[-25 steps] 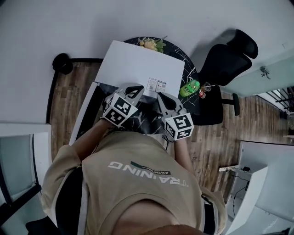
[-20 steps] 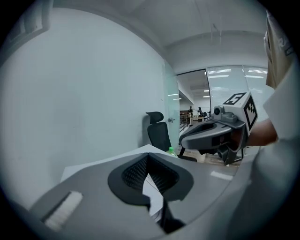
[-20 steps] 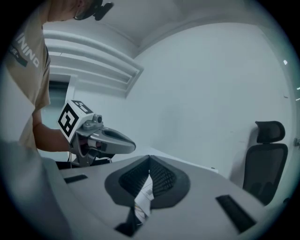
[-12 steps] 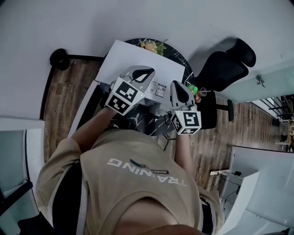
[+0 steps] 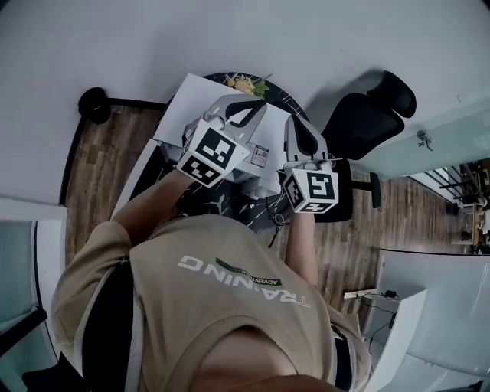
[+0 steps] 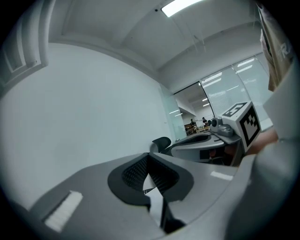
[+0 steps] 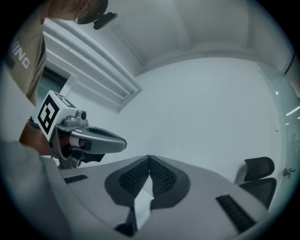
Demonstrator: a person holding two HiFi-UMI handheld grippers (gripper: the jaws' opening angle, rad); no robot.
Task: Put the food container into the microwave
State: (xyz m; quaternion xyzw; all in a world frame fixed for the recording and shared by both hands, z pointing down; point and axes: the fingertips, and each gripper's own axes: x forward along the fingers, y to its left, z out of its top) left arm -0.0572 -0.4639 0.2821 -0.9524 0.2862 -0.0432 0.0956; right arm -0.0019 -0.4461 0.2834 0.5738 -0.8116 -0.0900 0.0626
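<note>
Food container (image 5: 249,80) sitting on worktop (image 5: 233,200) behind microwave (image 5: 195,103). Probably light and spillable, so take it by rim. You're holding left gripper (image 6: 148,156) and right gripper (image 7: 149,158) above microwave, both closed and empty.

A plain white wall (image 5: 230,31) backs a round, dark marble-patterned surface (image 5: 230,205), with brown wood-plank floor (image 5: 96,164) either side. A black office chair (image 5: 367,115) stands just beside it, near a pale glass partition (image 5: 448,134); a ceiling light strip (image 6: 180,5) glows overhead.
</note>
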